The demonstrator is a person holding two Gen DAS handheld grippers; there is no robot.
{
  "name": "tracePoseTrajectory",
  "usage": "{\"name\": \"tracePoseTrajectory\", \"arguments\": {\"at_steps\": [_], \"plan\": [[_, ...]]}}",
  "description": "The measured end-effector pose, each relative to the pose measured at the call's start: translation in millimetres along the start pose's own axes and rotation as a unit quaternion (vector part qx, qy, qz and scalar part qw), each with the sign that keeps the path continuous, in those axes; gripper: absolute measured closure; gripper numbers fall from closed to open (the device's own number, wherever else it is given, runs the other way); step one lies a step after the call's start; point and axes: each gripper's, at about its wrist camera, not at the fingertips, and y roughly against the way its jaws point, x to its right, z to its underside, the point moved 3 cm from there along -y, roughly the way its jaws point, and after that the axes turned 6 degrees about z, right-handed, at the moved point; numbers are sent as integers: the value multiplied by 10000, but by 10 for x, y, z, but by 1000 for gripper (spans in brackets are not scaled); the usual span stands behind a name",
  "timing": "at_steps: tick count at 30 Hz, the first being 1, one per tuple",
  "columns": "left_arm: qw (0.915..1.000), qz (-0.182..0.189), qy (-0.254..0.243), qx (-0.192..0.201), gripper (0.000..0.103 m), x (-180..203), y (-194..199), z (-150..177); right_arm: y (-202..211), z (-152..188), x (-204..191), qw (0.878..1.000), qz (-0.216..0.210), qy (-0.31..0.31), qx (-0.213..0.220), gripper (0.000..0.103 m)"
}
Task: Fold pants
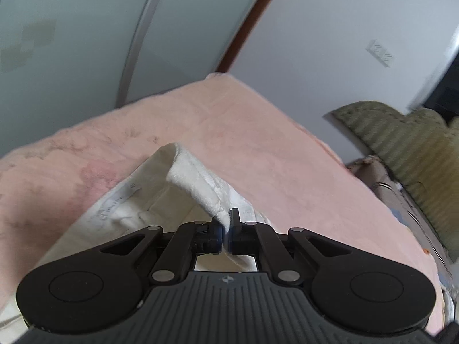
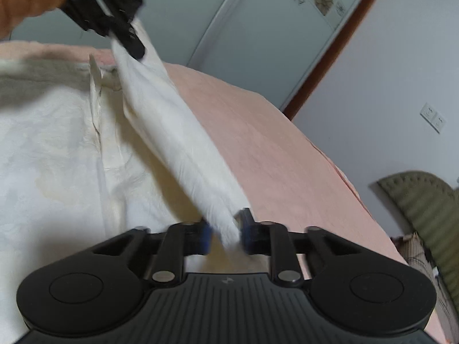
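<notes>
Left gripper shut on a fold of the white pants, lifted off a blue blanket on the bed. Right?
Not quite: the blanket is pink, not blue, as the left wrist view shows. The rest holds: the left gripper is shut on a fold of the white pants, raised off the bed.

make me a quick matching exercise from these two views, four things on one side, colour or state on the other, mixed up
Things:
1. pants
2. blanket
3. left gripper
4. wall socket

Colour or state:
A. pink, spread under everything
B. white, on the grey wall
C. cream, one edge lifted off the bed
D. black, fingers shut on cloth

Pairs: 1-C, 2-A, 3-D, 4-B
</notes>
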Motion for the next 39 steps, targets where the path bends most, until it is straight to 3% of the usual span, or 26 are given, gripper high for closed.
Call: {"name": "tracePoseTrajectory", "arguments": {"at_steps": [3, 6, 11, 17, 20, 25, 31, 33, 36, 37, 39], "plan": [[9990, 97, -417, 99, 98, 67, 359, 132, 400, -40, -33, 9995, -171, -188, 179, 89], [9953, 95, -943, 201, 98, 75, 725, 287, 903, -80, -160, 9966, -608, -428, 358, 89], [9938, 155, -1104, 24, 97, -245, 1113, 636, 1462, 25, -631, 9917, -1214, -308, 286, 89], [9963, -247, -689, -444, 97, -690, 1067, 1025, 1500, 145, -1004, 9849, -1655, -514, 24, 89], [9951, -337, -874, -319, 96, -672, 1070, 1071, 1445, 57, -952, 9852, -1598, -626, -19, 89], [9838, -794, -1606, 33, 89, -572, 1117, 1176, 1524, -25, -901, 9846, -1530, -841, -62, 89], [9836, -1074, -1384, 420, 89, -635, 1105, 1177, 1501, -48, -964, 9836, -1395, -1141, -14, 89], [9809, -1209, -1506, 235, 87, -633, 1029, 1194, 1470, -18, -962, 9802, -1430, -1369, -73, 89], [9708, -1389, -1947, 191, 79, -553, 1069, 1250, 1512, 5, -924, 9772, -1475, -1513, -188, 89], [9673, -1472, -2060, 179, 67, -525, 1099, 1269, 1548, 1, -876, 9751, -1555, -1556, -265, 89], [9606, -1706, -2175, 276, 58, -491, 1201, 1269, 1705, 43, -668, 9632, -1941, -1845, -223, 83]]}}
